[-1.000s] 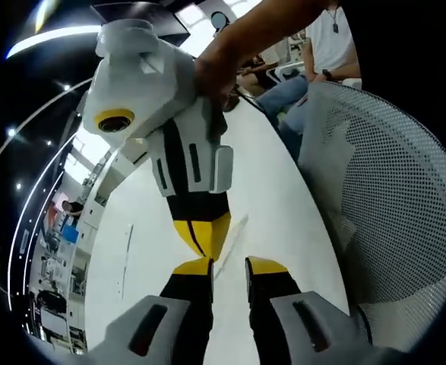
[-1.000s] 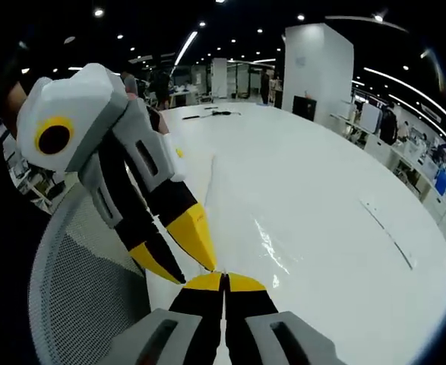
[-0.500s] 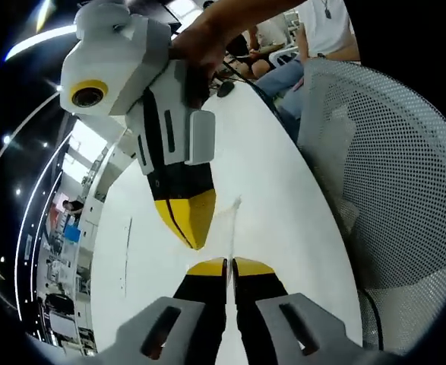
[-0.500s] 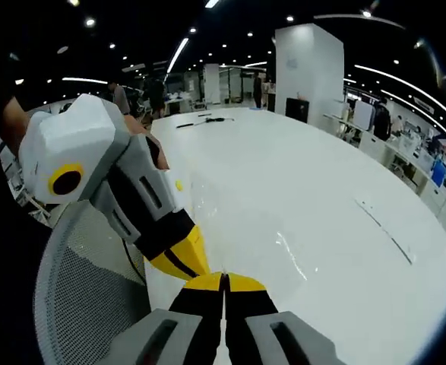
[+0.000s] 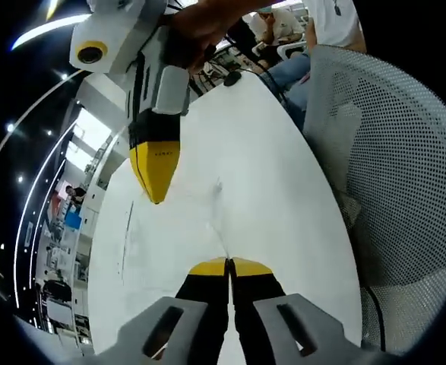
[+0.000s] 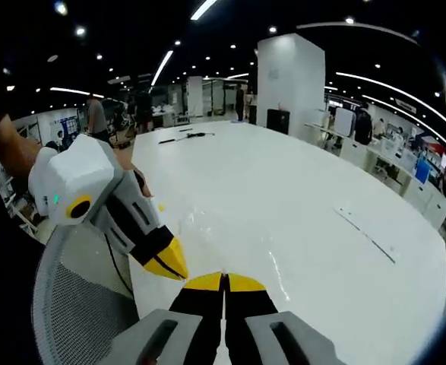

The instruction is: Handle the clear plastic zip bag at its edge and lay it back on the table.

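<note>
While flat on table [image 5: 283, 198], bag [image 5: 219, 220] lengthwise ahead.

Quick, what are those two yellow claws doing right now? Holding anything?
Left gripper: fingers closed on the edge of the clear bag.
Right gripper: fingers closed, also on the bag's edge, it seems.

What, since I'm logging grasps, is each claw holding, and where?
Left claw is shut on the clear zip bag at its edge; whether the shut right claw pinches it cannot be told.
</note>
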